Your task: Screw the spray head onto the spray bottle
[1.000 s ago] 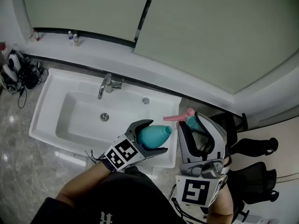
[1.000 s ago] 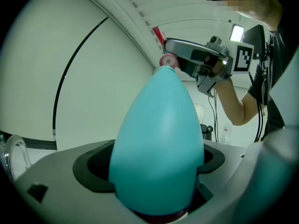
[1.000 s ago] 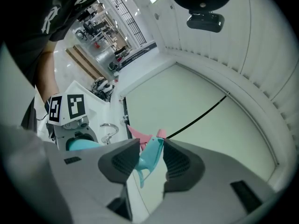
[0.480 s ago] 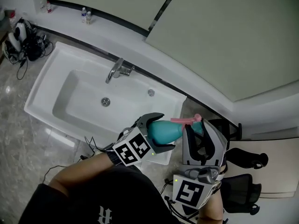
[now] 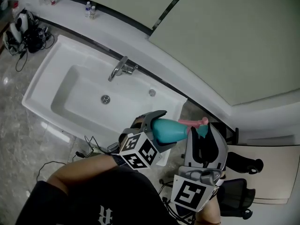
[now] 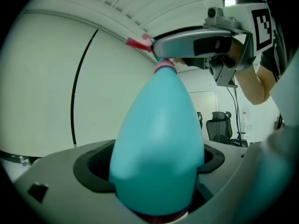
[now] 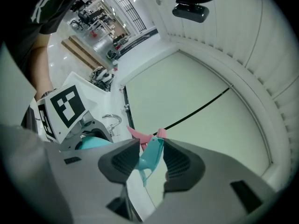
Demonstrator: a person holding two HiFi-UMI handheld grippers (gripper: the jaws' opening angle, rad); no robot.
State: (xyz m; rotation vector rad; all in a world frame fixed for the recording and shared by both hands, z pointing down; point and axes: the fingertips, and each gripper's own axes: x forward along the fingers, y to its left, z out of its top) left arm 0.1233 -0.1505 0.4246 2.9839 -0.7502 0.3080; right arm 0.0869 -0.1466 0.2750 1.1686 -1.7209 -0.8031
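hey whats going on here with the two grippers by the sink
A person is putting a spray bottle together next to a white sink, with a handheld gripper in each hand. The left gripper is clamped on the teal bottle, whose neck points toward the right gripper. The right gripper pinches the spray head, which is teal and pink, and holds it at the bottle's neck. The head looks seated there, but I can't tell how far it is screwed on.
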